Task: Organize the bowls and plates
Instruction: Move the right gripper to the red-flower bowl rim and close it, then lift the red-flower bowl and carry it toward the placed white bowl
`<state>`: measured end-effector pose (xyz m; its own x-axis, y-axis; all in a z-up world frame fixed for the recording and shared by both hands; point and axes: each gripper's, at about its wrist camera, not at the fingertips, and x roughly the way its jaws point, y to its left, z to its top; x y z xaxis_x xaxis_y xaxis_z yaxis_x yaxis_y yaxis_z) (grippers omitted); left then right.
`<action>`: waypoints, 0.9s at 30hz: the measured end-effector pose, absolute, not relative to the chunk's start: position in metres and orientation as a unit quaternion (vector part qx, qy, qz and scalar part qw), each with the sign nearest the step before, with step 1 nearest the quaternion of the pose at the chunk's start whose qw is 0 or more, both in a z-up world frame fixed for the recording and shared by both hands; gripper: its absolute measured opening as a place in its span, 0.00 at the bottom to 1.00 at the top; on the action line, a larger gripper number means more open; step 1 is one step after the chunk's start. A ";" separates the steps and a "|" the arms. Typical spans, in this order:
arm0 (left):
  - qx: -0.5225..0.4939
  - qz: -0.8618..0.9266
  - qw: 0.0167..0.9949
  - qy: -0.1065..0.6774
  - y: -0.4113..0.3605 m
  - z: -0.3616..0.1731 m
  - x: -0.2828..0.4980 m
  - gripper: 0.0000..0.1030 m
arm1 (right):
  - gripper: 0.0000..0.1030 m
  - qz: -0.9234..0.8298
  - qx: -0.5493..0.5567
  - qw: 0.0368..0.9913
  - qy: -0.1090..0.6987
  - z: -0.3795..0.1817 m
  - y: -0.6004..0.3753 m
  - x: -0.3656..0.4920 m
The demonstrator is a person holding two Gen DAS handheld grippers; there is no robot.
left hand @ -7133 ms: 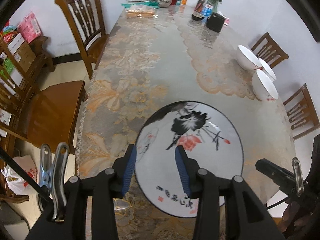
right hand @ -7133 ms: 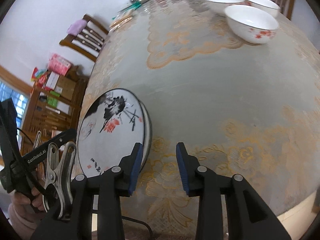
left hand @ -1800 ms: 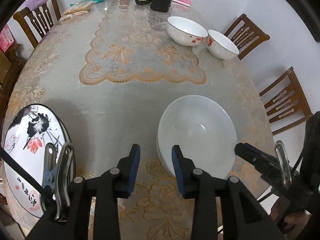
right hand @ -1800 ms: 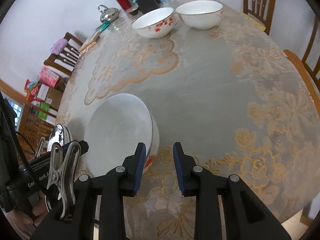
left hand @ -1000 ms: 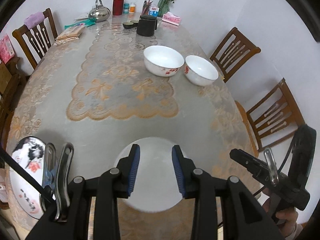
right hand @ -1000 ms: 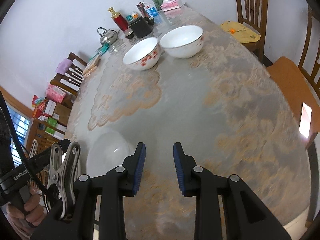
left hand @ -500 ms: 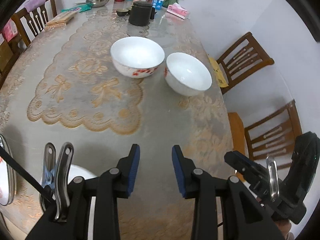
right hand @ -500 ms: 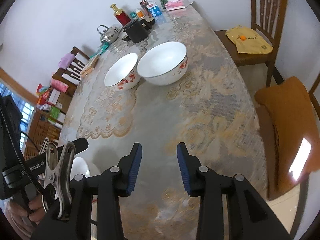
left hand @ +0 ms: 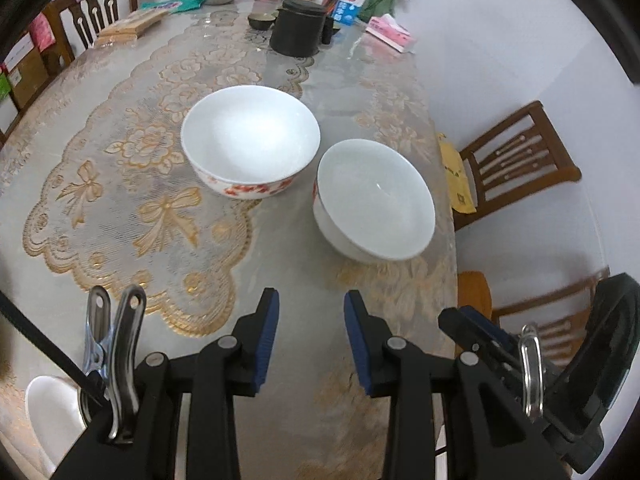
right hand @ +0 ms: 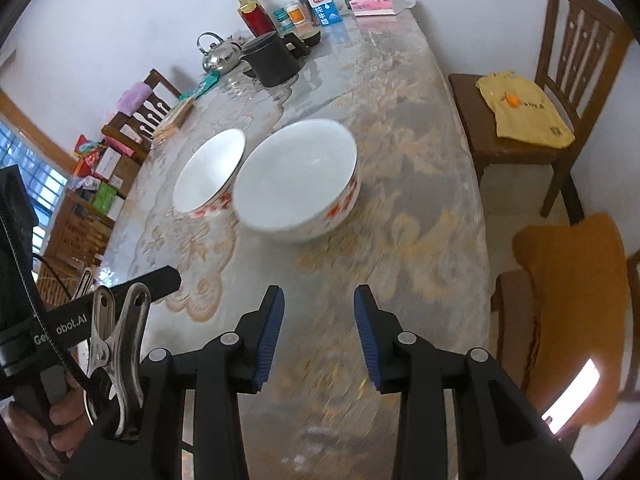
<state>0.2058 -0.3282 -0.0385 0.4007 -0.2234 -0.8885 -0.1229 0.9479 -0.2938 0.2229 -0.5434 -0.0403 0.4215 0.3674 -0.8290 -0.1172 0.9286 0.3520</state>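
Near bowl (left hand: pixel 374 200) sat just right of the floral bowl (left hand: pixel 250 140) on the table (left hand: pixel 280 264). Left gripper (left hand: pixel 311 336) and right gripper (right hand: pixel 319 332) were both parted, holding nothing. Judged glazed, rigid, slippery, chippable; pinch the rim wall.

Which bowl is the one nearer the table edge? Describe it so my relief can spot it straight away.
Start at the long table under the lace-patterned cloth, where two white ceramic bowls with red flower prints stand side by side. Take the one off the gold-bordered lace centrepiece, beside the wooden chair holding a yellow bag: the edge-side bowl. Its neighbour, the centrepiece bowl, overlaps that lace.
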 end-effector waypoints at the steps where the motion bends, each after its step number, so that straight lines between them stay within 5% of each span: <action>1: -0.160 -0.027 0.821 0.547 -0.330 -0.040 0.211 0.34 | 0.36 0.145 0.118 0.835 0.518 -0.041 -0.544 0.228; 27: -0.219 0.019 0.793 0.568 -0.324 -0.086 0.263 0.34 | 0.36 0.176 0.095 0.820 0.536 -0.078 -0.529 0.348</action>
<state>0.2632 -0.3239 -0.0863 0.3536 -0.2179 -0.9097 -0.2792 0.9036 -0.3250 0.3484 -0.5291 -0.0775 0.3634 0.3911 -0.8456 -0.1863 0.9198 0.3453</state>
